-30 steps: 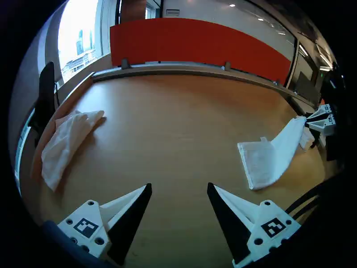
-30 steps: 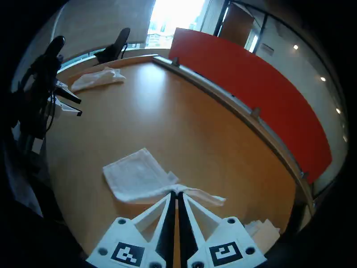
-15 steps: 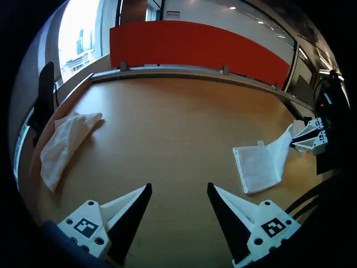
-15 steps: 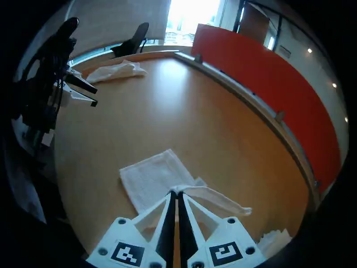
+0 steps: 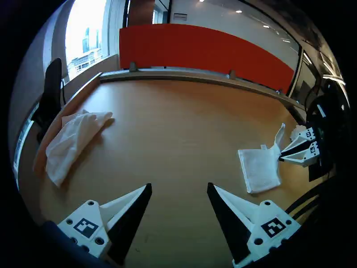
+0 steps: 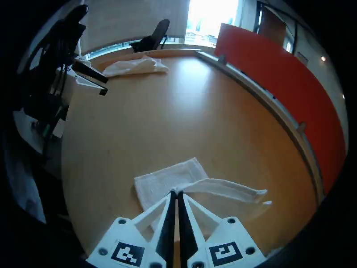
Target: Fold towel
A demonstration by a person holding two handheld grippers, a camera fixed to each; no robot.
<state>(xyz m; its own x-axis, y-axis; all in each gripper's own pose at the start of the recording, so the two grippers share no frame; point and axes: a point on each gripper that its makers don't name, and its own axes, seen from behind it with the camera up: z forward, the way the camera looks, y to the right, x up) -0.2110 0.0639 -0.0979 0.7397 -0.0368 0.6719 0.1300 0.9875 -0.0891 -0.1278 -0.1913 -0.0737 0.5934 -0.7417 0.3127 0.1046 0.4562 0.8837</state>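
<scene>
A small white towel [image 5: 259, 166] lies partly folded on the wooden table [image 5: 178, 125], at the right in the left gripper view. My right gripper [image 6: 174, 195] is shut on an edge of this towel [image 6: 178, 183], whose lifted flap curls over the flat part. In the left gripper view the right gripper [image 5: 282, 156] sits at the towel's right edge. My left gripper [image 5: 178, 190] stands open over bare wood with nothing between its fingers. The right gripper view has the left gripper [image 6: 103, 87] open at the upper left.
A second, crumpled white towel [image 5: 71, 140] lies near the table's left edge, also seen as a crumpled towel [image 6: 134, 67] far off. A red partition [image 5: 201, 47] runs along the table's back. Black office chairs [image 5: 49, 96] stand beyond the table.
The right gripper has carried the towel's edge back over the flat part, so the long raised flap now folds down onto it. The left gripper has barely moved.
</scene>
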